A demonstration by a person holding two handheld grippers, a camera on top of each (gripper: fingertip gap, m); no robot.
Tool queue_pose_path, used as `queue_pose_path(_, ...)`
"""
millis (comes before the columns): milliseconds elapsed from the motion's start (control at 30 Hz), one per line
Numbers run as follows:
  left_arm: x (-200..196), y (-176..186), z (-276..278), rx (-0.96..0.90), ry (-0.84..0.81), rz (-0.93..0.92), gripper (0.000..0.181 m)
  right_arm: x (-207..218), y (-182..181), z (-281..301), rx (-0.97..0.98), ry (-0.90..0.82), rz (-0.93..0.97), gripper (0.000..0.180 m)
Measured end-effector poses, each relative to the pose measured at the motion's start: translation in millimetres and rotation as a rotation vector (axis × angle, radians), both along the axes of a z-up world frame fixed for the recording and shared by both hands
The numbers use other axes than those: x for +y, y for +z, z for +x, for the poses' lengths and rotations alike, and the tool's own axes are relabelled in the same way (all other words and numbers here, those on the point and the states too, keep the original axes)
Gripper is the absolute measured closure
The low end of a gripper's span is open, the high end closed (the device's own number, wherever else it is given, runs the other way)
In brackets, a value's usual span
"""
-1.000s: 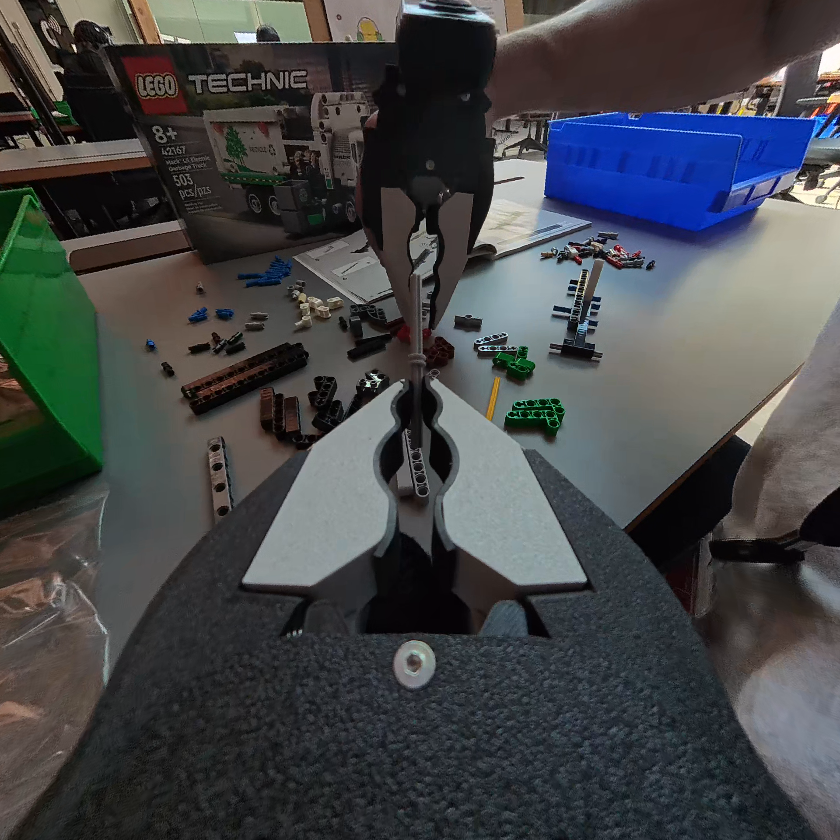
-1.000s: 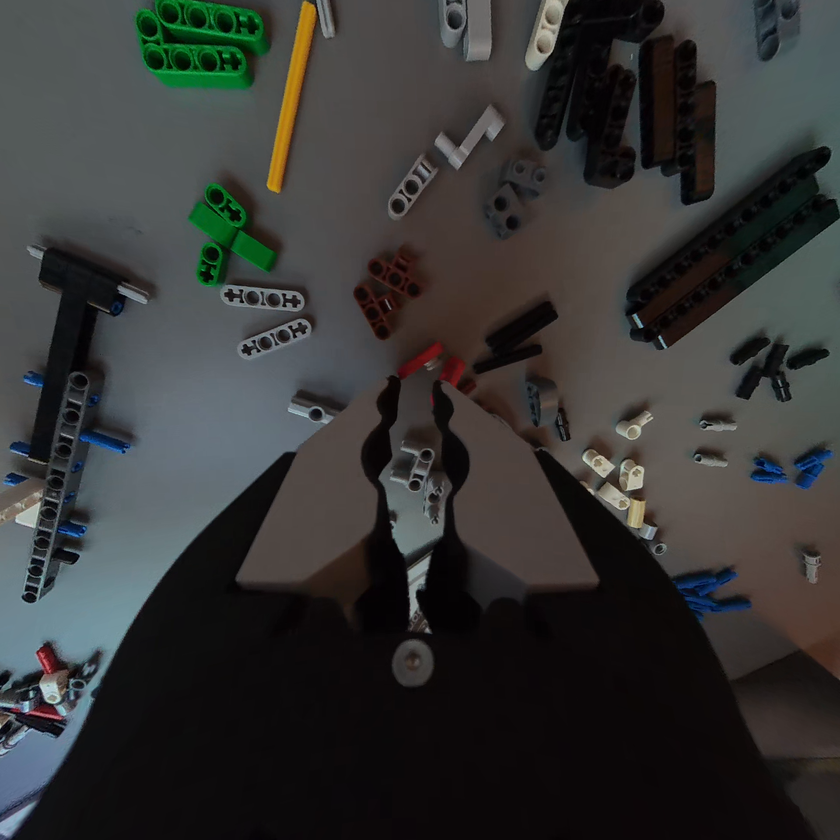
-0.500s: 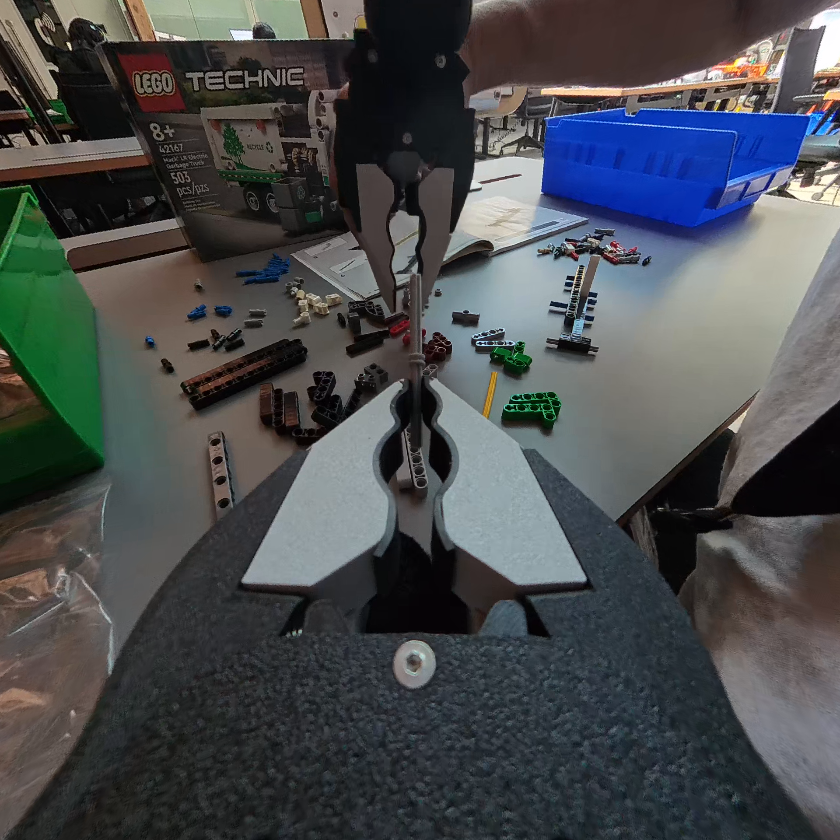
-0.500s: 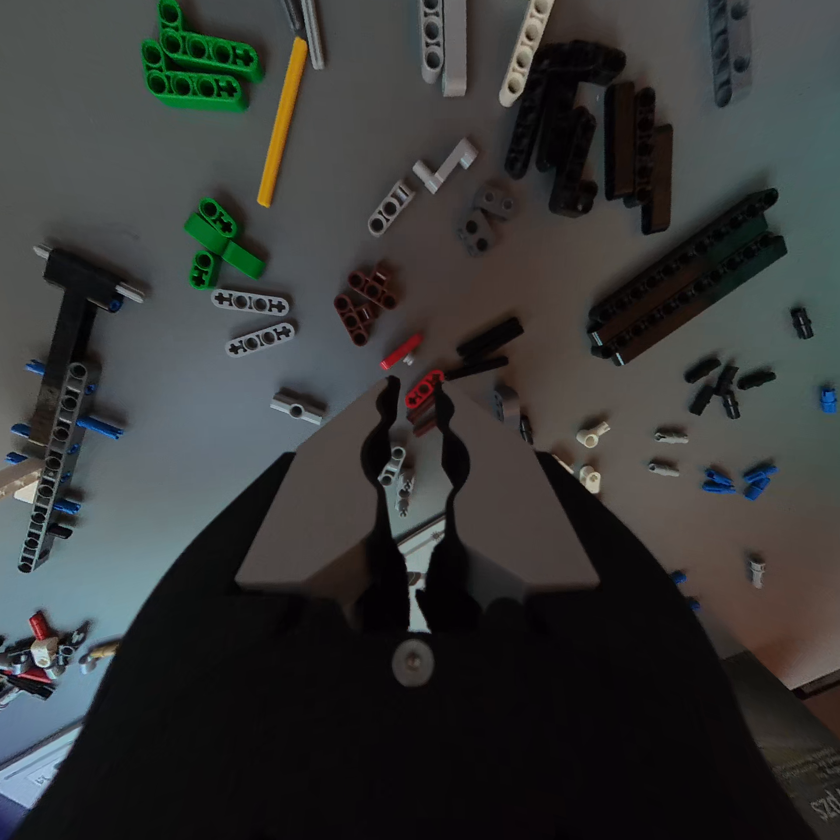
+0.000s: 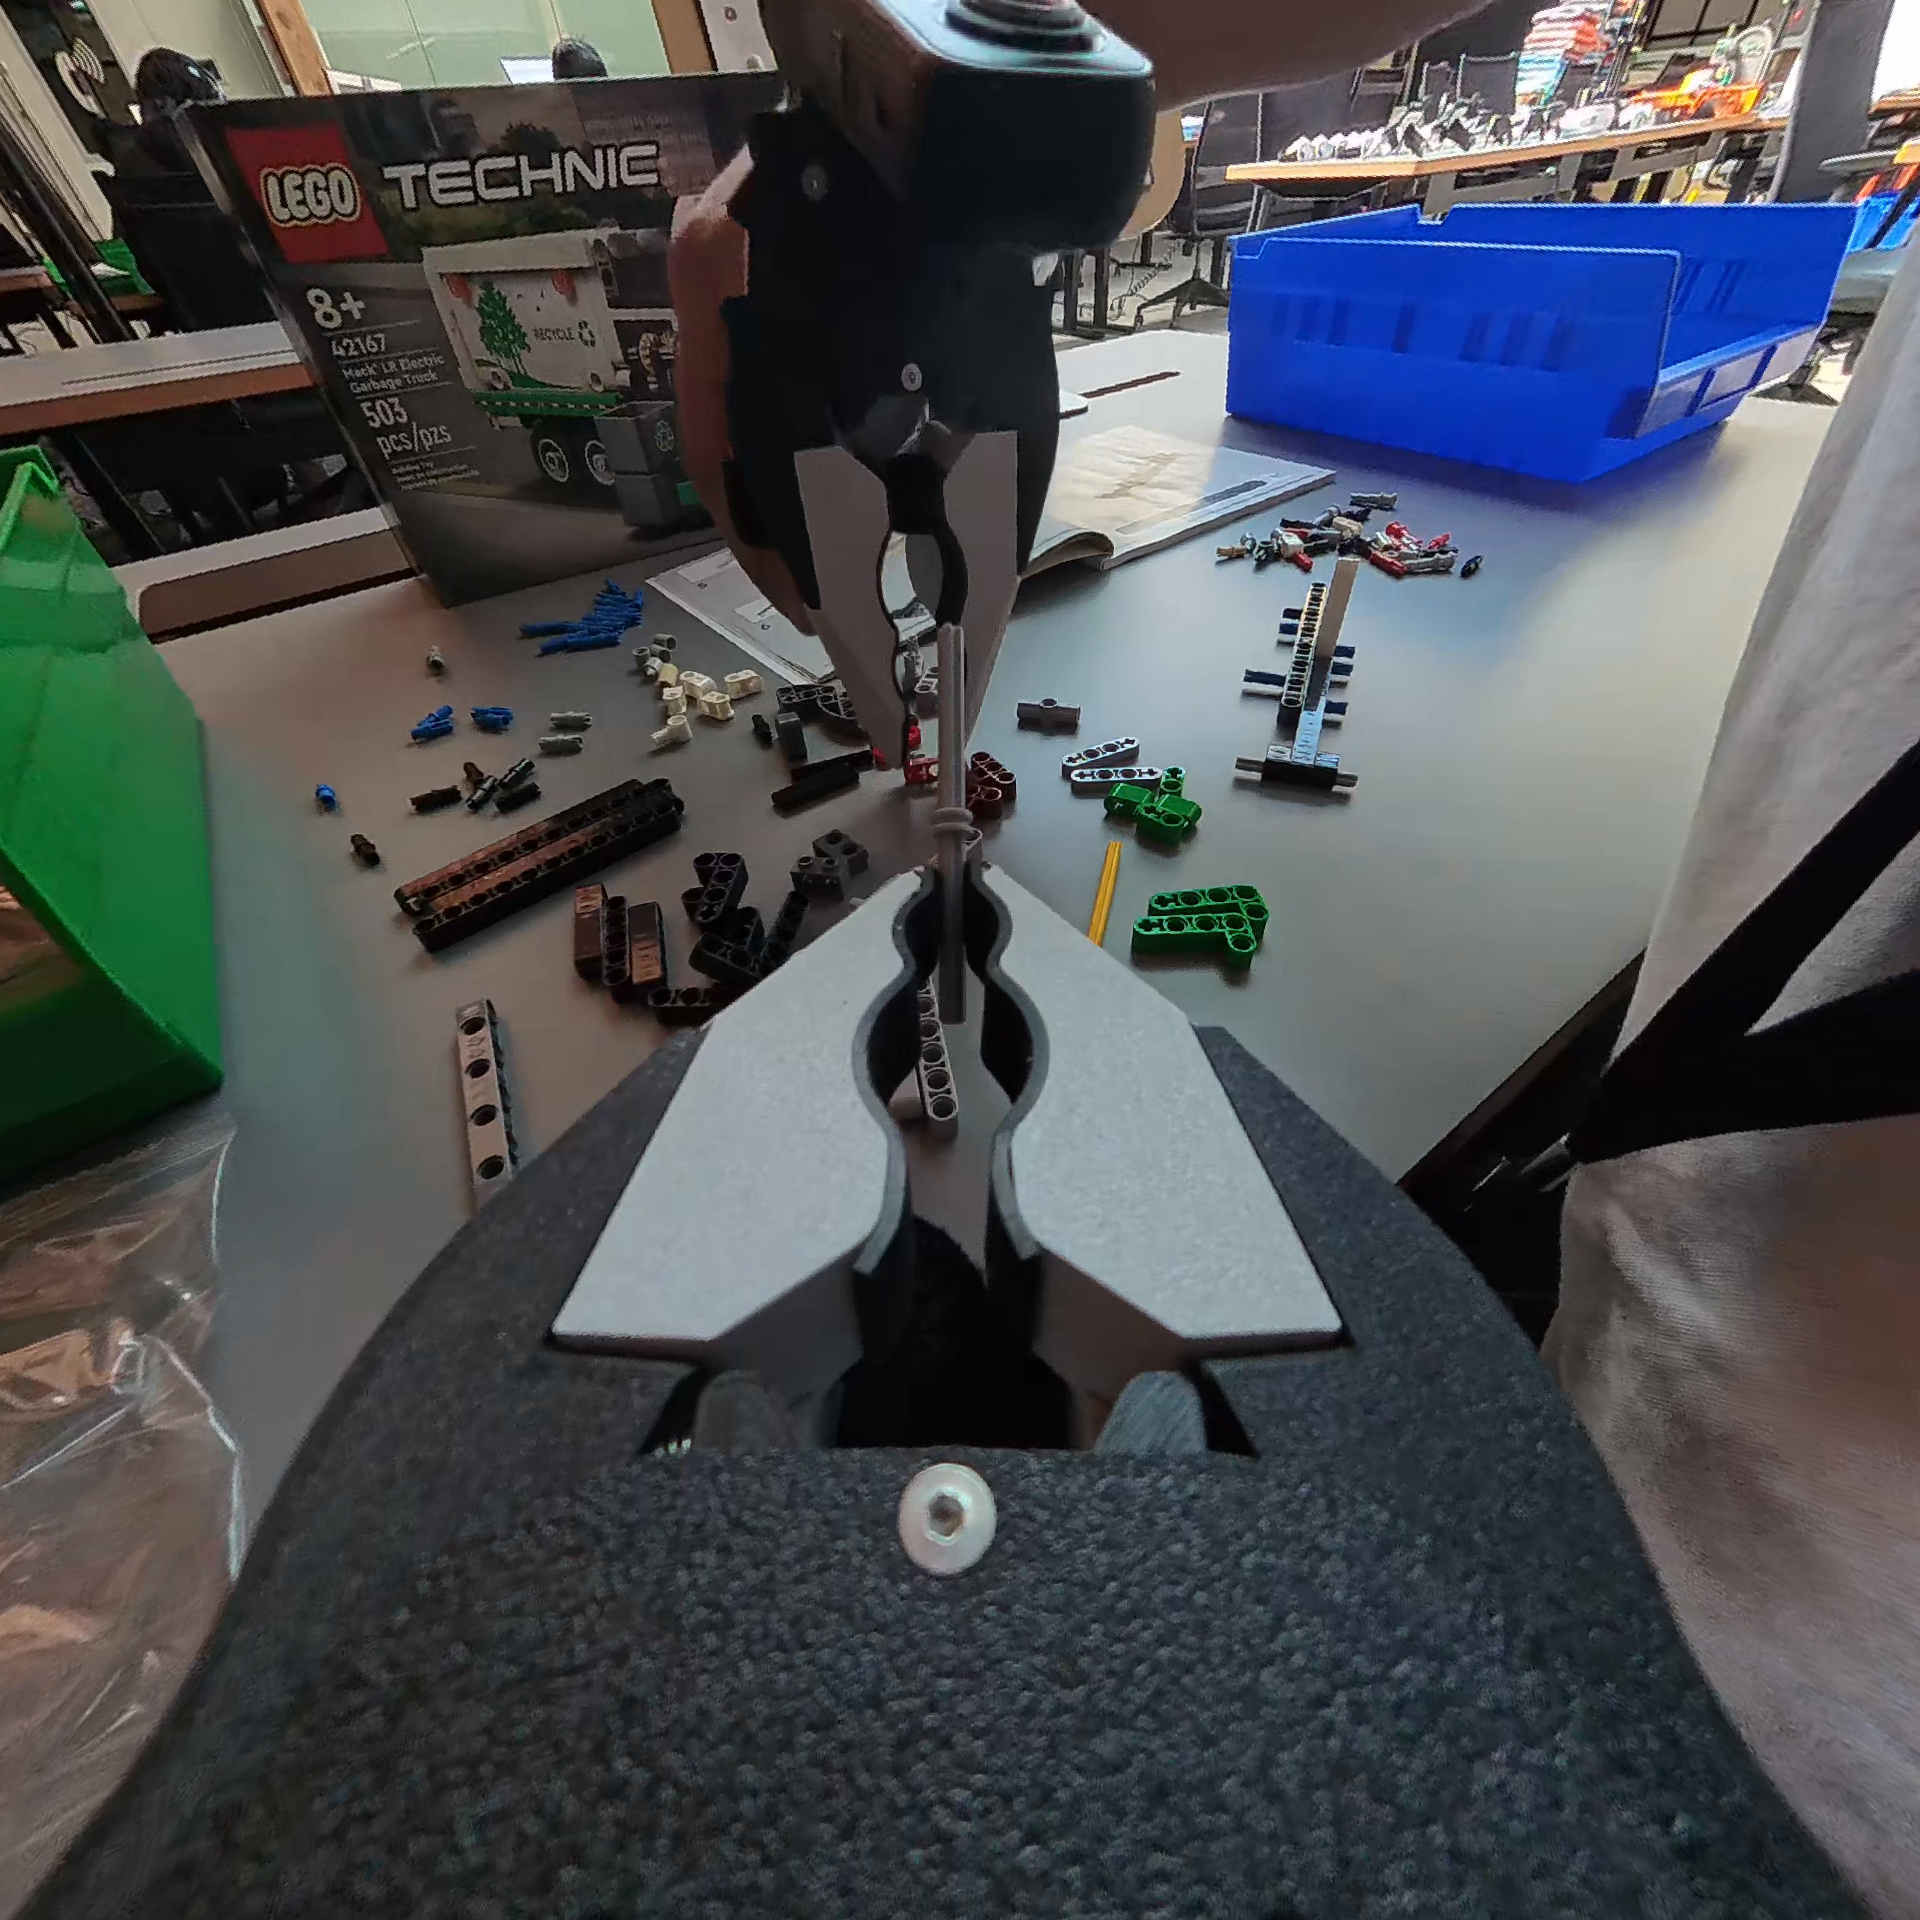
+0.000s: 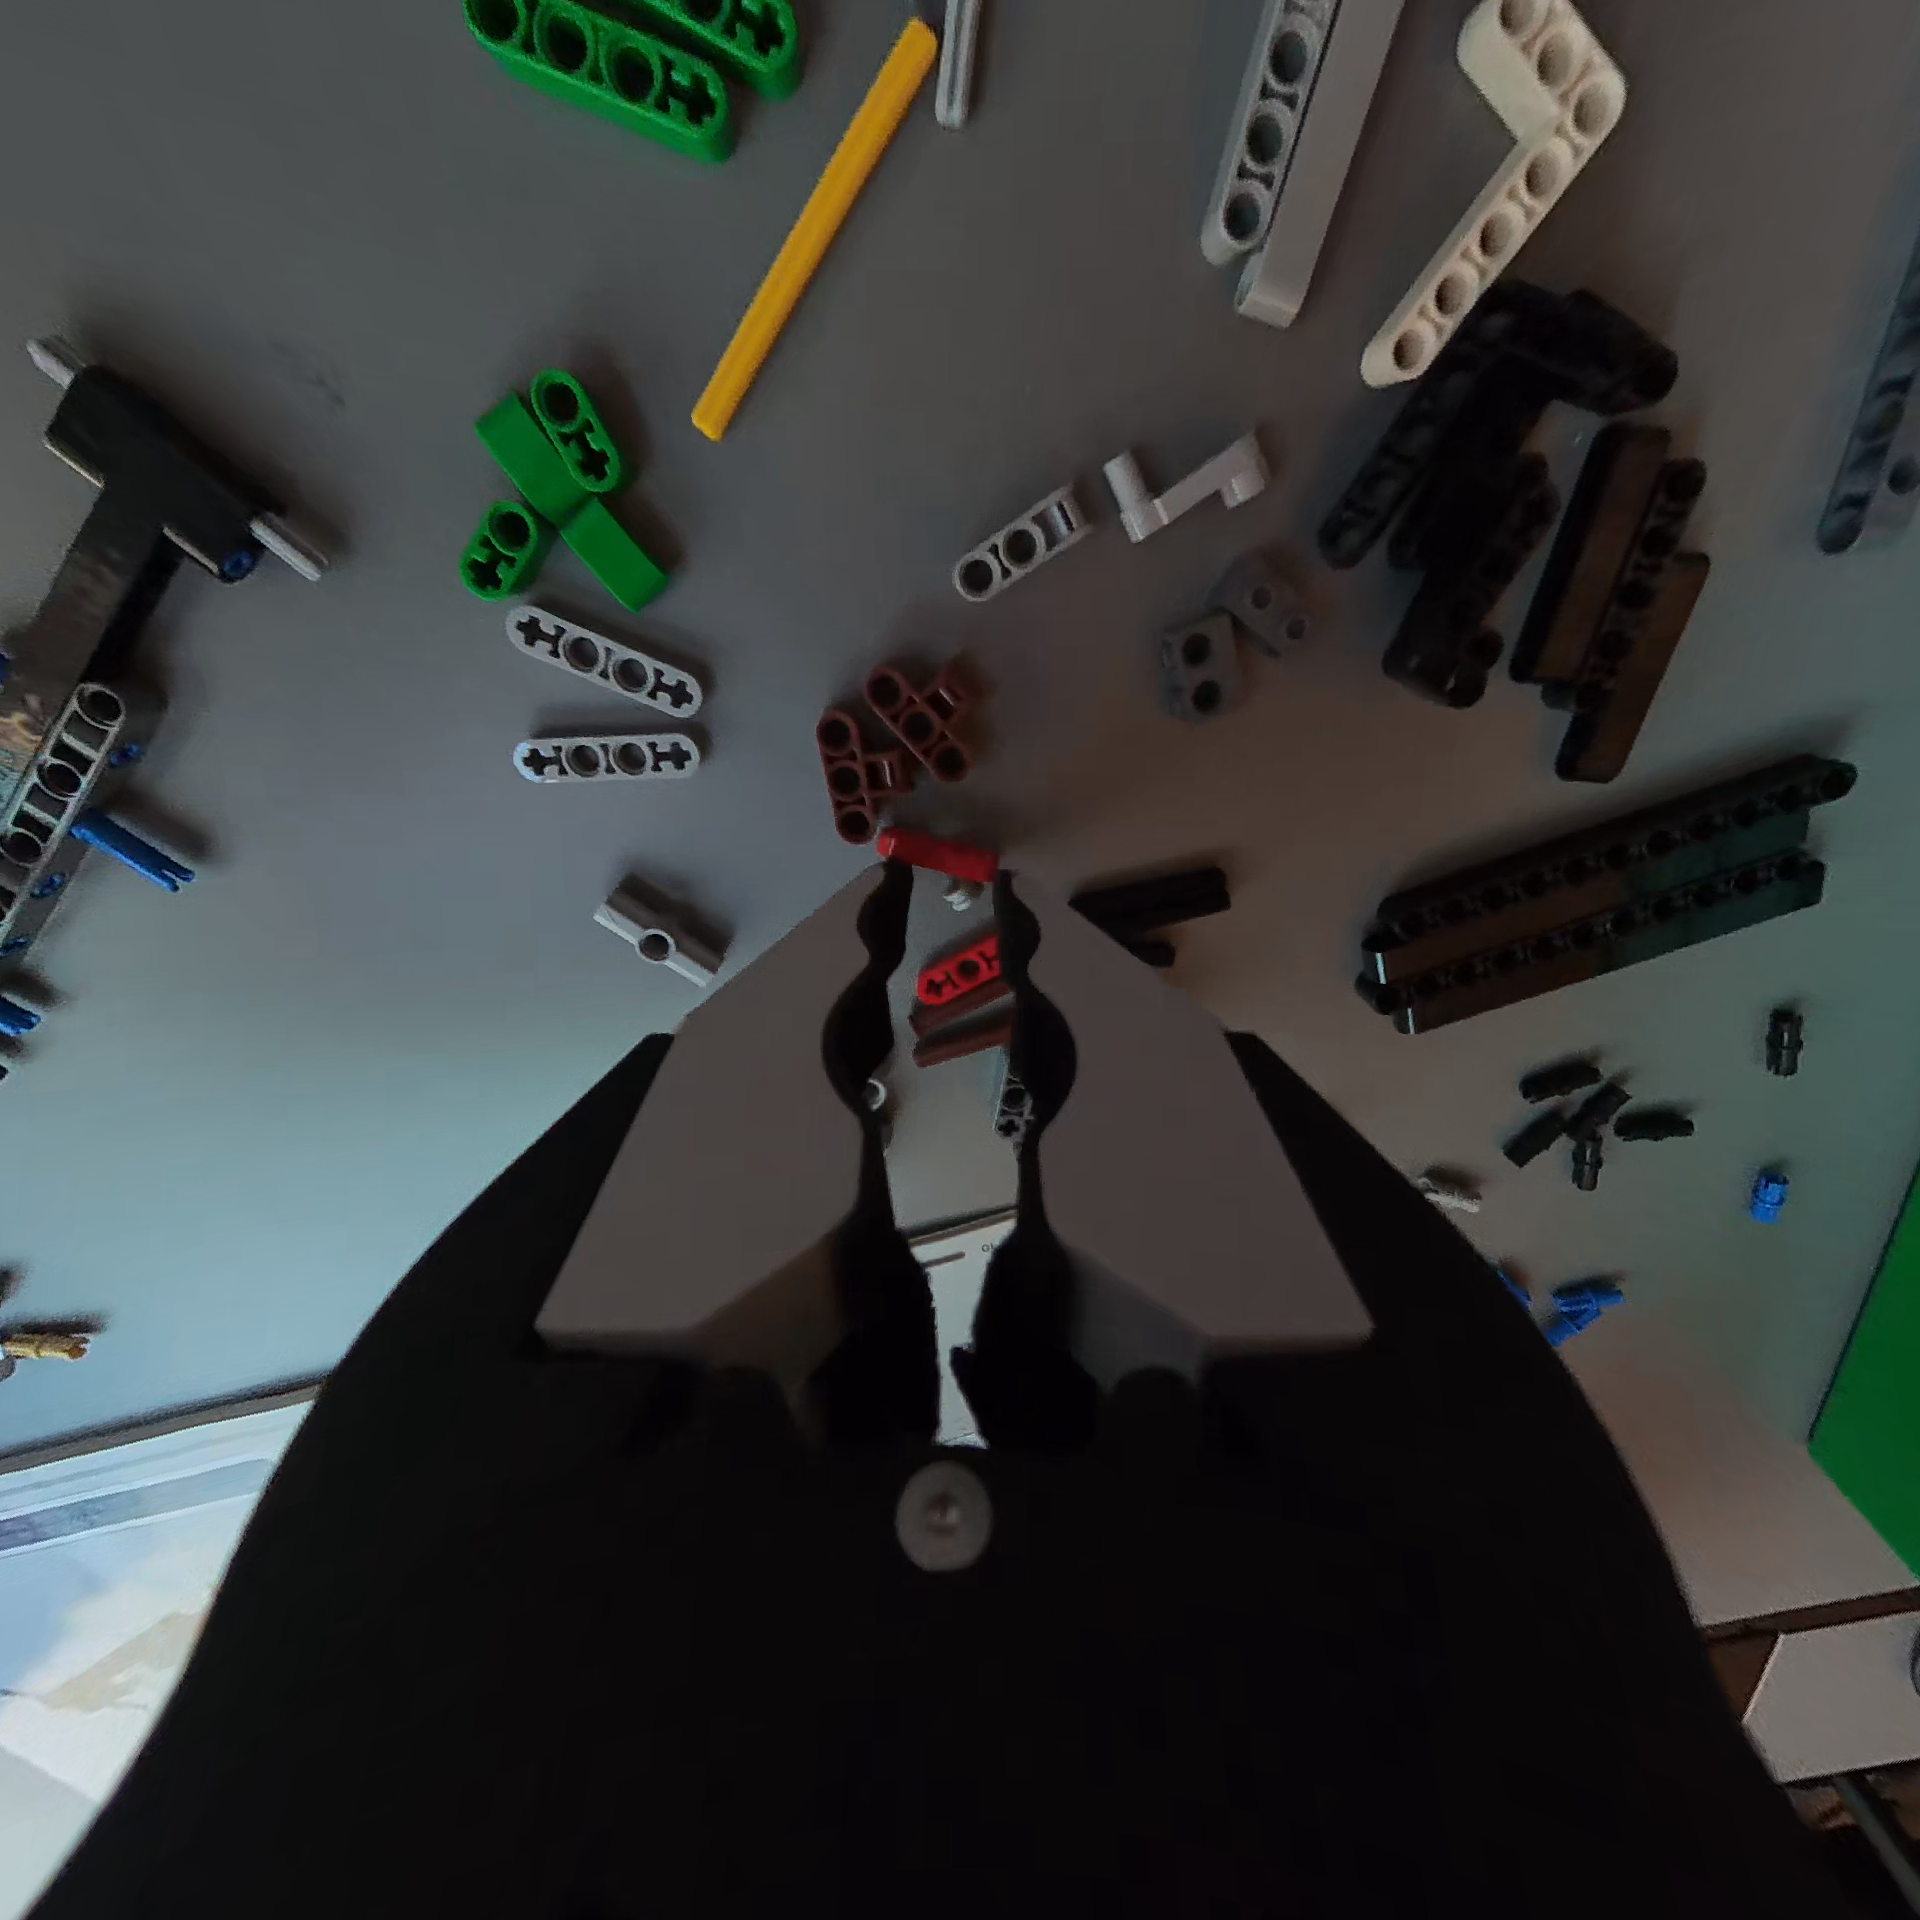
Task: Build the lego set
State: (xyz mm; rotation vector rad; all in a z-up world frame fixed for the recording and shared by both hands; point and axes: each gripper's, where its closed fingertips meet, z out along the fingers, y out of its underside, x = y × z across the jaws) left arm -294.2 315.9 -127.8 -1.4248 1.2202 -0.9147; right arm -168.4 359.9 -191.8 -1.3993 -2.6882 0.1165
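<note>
My left gripper (image 5: 951, 878) is shut on a thin grey axle (image 5: 951, 727) that points forward and carries a small grey bush (image 5: 956, 821). A light grey beam (image 5: 933, 1060) shows in the gap between its fingers. My right gripper (image 6: 948, 878) is open and points down, low over the grey table (image 6: 312, 987). It also shows in the left wrist view (image 5: 904, 717), just behind the axle's tip. A red pin (image 6: 935, 850) lies right at its fingertips. A small red beam (image 6: 961, 971) and a brown piece (image 6: 961, 1039) lie between its fingers.
Loose parts are spread around: dark red connectors (image 6: 894, 743), green beams (image 6: 623, 73), a yellow axle (image 6: 821, 229), long black beams (image 6: 1600, 894). A part-built assembly (image 5: 1304, 686), the set's box (image 5: 468, 343), a booklet (image 5: 1164, 488), a blue bin (image 5: 1507, 343) and a green bin (image 5: 94, 831) surround them. Some 15 centimeters of space lies between my two pairs of fingers.
My right gripper has come down closer to the table and moved over the red pieces, which now lie between and at its fingertips. My left gripper still holds the axle in place.
</note>
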Motion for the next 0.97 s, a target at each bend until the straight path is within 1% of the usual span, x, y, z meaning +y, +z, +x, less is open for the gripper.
queue_pose_path(167, 1, 0, -2, -0.003, 0.004, 0.0, 0.178, 0, -3, 0, -0.002, -0.011, -0.007, 0.166)
queue_pose_path(333, 1, 0, -2, -0.003, 0.003, -0.004, 0.178, 2, -4, 3, -0.003, -0.04, -0.012, 0.172)
queue_pose_path(367, 1, 0, -2, -0.003, 0.003, -0.005, 0.178, 3, -4, 3, 0.003, -0.054, -0.006, 0.176)
queue_pose_path(467, 1, 0, -2, -0.003, 0.002, -0.004, 0.178, 8, 0, 3, 0.041, -0.127, 0.008, 0.177)
queue_pose_path(533, 0, 0, -1, -0.005, 0.002, -0.004, 0.178, 7, 8, 3, 0.093, -0.201, -0.004, 0.177)
queue_pose_path(633, -2, 1, 0, -0.014, -0.005, -0.014, 0.178, 3, 29, -1, 0.232, -0.402, -0.039, 0.178)
queue_pose_path(700, -4, 1, 1, -0.016, -0.01, -0.021, 0.178, -2, 45, -4, 0.353, -0.613, -0.106, 0.178)
queue_pose_path(767, -7, 0, 4, -0.012, -0.015, -0.027, 0.178, -15, 55, 0, 0.438, -0.863, -0.218, 0.178)
queue_pose_path(867, -16, 0, 7, -0.019, -0.032, -0.041, 0.178, -52, 73, 4, 0.624, -1.227, -0.426, 0.178)
queue_pose_path(900, -20, 0, 8, -0.02, -0.038, -0.039, 0.178, -66, 75, 8, 0.683, -1.328, -0.428, 0.178)
queue_pose_path(967, -26, -2, 9, -0.015, -0.052, -0.027, 0.178, -99, 63, 25, 0.705, -1.481, -0.279, 0.178)
